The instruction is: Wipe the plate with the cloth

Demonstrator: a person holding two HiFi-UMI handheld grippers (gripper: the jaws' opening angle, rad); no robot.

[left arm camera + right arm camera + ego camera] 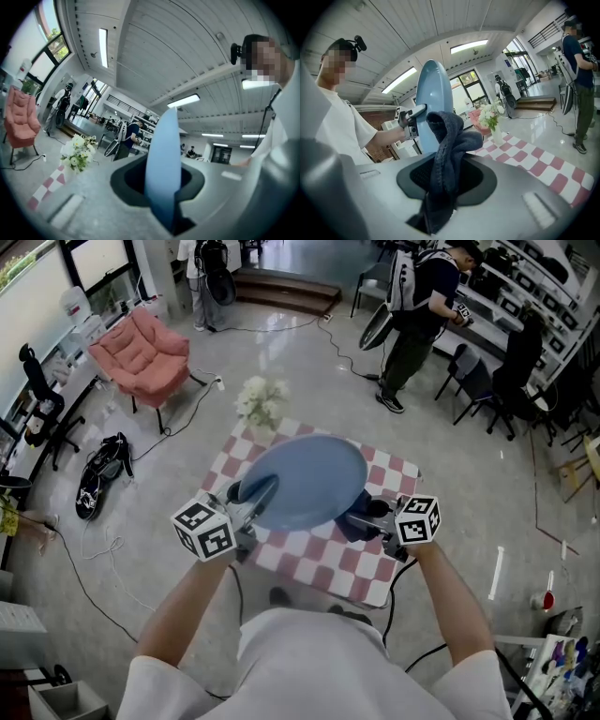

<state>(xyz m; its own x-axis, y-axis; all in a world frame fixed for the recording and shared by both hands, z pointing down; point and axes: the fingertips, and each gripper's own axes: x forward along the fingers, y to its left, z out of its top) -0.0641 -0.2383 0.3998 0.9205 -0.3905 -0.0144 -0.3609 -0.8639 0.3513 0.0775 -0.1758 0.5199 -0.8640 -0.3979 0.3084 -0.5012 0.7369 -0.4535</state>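
Head view showed the left gripper clamped on the near-left rim of the blue plate. The plate was held lifted and tilted above the checked table. White flowers stood at the table's far edge. In the left gripper view the plate stood edge-on between the jaws. Further right, the dark cloth hung bunched just beside the plate's right rim, pinched tight in the right gripper. Whether cloth and plate touched was unclear.

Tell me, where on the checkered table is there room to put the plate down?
The checkered table is bare right of the flower vase and along its near edge. The far corner by the vase is crowded. The plate, held in the left gripper, hides the middle.
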